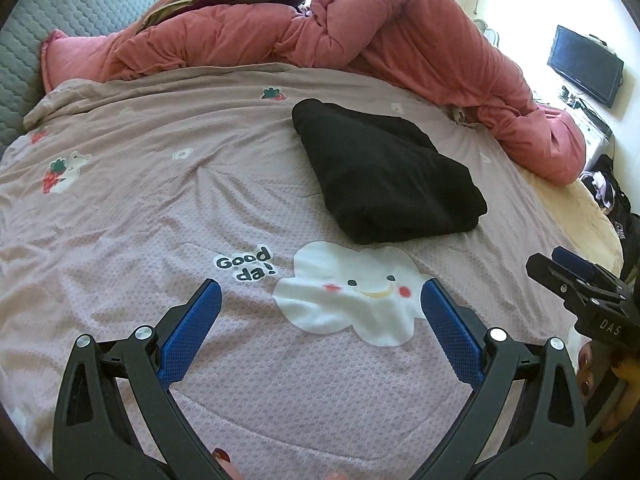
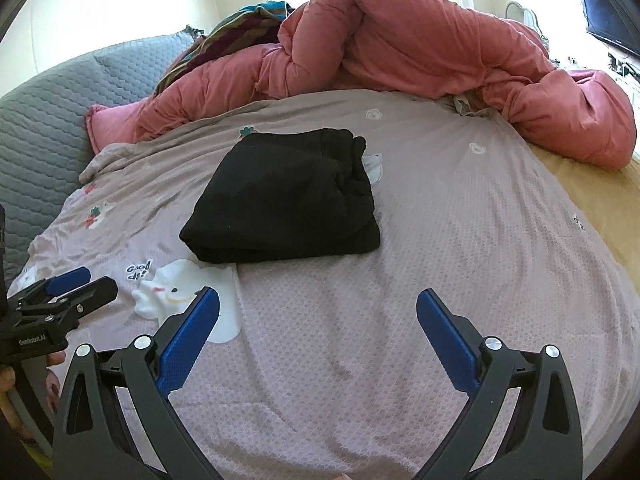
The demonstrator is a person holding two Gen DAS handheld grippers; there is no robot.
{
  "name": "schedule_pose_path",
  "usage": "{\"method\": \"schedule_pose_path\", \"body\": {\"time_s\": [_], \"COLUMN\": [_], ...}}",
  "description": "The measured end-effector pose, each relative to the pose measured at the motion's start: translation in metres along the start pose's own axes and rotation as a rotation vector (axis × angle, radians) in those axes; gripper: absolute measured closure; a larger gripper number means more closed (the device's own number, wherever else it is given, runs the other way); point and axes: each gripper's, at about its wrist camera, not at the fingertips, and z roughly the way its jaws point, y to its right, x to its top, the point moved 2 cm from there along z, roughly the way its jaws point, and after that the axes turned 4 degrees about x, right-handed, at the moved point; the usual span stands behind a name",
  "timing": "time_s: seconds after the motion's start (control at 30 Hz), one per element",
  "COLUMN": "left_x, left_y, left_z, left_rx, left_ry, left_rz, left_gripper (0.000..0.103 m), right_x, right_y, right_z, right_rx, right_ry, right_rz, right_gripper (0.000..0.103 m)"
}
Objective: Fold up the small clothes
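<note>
A black garment (image 1: 384,176) lies folded into a thick rectangle on the mauve bedspread (image 1: 160,208); it also shows in the right wrist view (image 2: 284,204). My left gripper (image 1: 320,288) is open and empty, held above the bedspread's white cloud print, short of the garment. My right gripper (image 2: 318,300) is open and empty, held above the bedspread in front of the garment. The right gripper shows at the right edge of the left wrist view (image 1: 560,264), and the left gripper shows at the left edge of the right wrist view (image 2: 92,280).
A bunched pink duvet (image 1: 360,28) lies along the far side of the bed and curls down its right side. A grey quilted headboard cushion (image 1: 60,32) is at the left. A dark monitor (image 1: 584,64) stands on a desk beyond the bed at right.
</note>
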Motion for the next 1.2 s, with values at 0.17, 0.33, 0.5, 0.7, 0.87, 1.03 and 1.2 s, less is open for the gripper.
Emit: {"method": "schedule_pose_path", "body": {"time_s": [0.17,0.33,0.5,0.7,0.87,1.03,1.2], "left_x": [0.0001,0.0003,0.0015,0.0009,0.001,0.0013,0.0014], "left_y": [-0.0004,-0.0016,-0.0014,-0.0015,-0.0018,-0.0025,-0.0034], "left_z": [-0.0003,-0.0027,-0.0021,-0.0032,-0.0023,-0.0026,-0.003], "left_rx": [0.0,0.0,0.003,0.012,0.017,0.021,0.025], "left_ry": [0.001,0.011,0.012,0.01,0.008,0.008,0.009], "left_rz": [-0.001,-0.007,-0.008,-0.004,-0.005,-0.008,-0.008], "left_gripper": [0.009,0.009,0.009,0.009,0.009,0.009,0.009], "right_x": [-0.0003,-0.0003,-0.0009,-0.0009,-0.0011,-0.0015,-0.002], "right_y": [0.0002,0.0001,-0.0008,-0.0011,-0.0013,-0.0013,-0.0012], "right_z": [-0.0008,-0.0013,-0.0017,-0.0018,-0.0021,-0.0018,-0.0016], "right_rx": [-0.007,-0.017,-0.018,-0.017,-0.017,-0.015,-0.019], "right_ry": [0.004,0.01,0.01,0.009,0.009,0.008,0.007], "right_rz": [-0.004,-0.01,-0.022,-0.025,-0.025,-0.025,-0.025], "right_gripper": [0.005,0.005,0.005,0.005,0.005,0.005,0.005]}}
